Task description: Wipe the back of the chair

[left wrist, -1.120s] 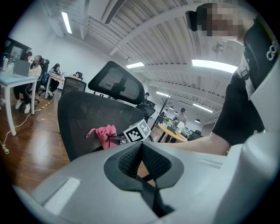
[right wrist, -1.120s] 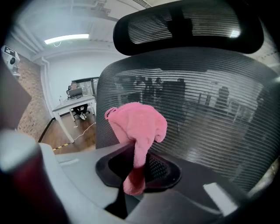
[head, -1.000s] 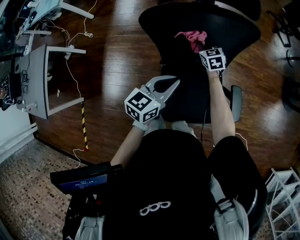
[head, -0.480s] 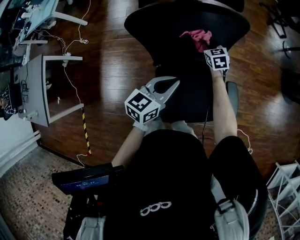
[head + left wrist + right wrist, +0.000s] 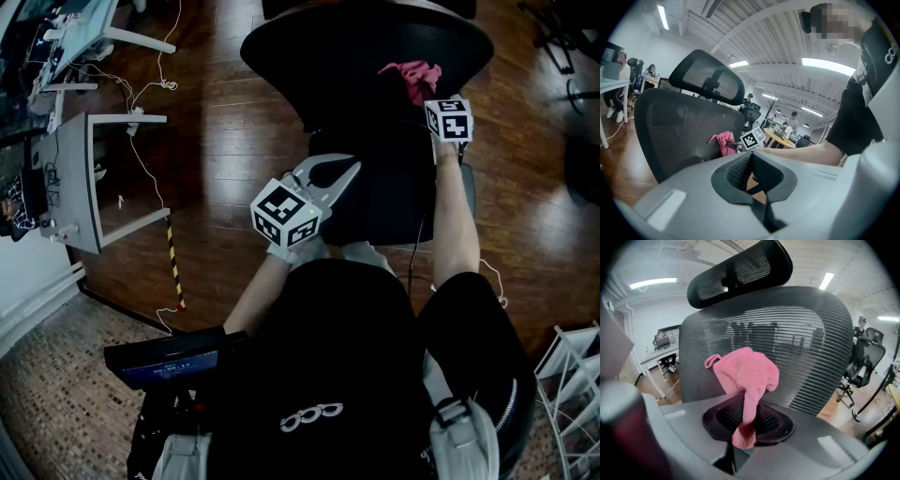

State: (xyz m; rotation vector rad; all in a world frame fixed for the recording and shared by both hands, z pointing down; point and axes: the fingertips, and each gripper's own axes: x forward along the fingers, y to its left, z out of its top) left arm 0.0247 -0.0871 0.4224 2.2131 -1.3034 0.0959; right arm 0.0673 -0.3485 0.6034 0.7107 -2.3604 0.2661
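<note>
A black mesh office chair stands in front of me; its back (image 5: 366,42) fills the top of the head view, and the headrest (image 5: 740,270) shows above the back (image 5: 801,333) in the right gripper view. My right gripper (image 5: 427,94) is shut on a pink cloth (image 5: 745,371), which lies bunched against the mesh. The same cloth (image 5: 411,77) sits on the right part of the back. My left gripper (image 5: 342,169) hovers lower and left, over the seat area, shut and holding nothing. From the left gripper view (image 5: 751,157) the chair back (image 5: 679,126) and cloth (image 5: 724,140) lie ahead.
A white desk frame (image 5: 75,169) with trailing cables stands on the wooden floor at left, beside a yellow-black striped strip (image 5: 172,262). A white rack (image 5: 572,375) is at lower right. Other office chairs (image 5: 865,357) stand to the right. People sit at desks (image 5: 618,70) far off.
My right gripper has slid the pink cloth to the right across the chair back. The left gripper has stayed where it was.
</note>
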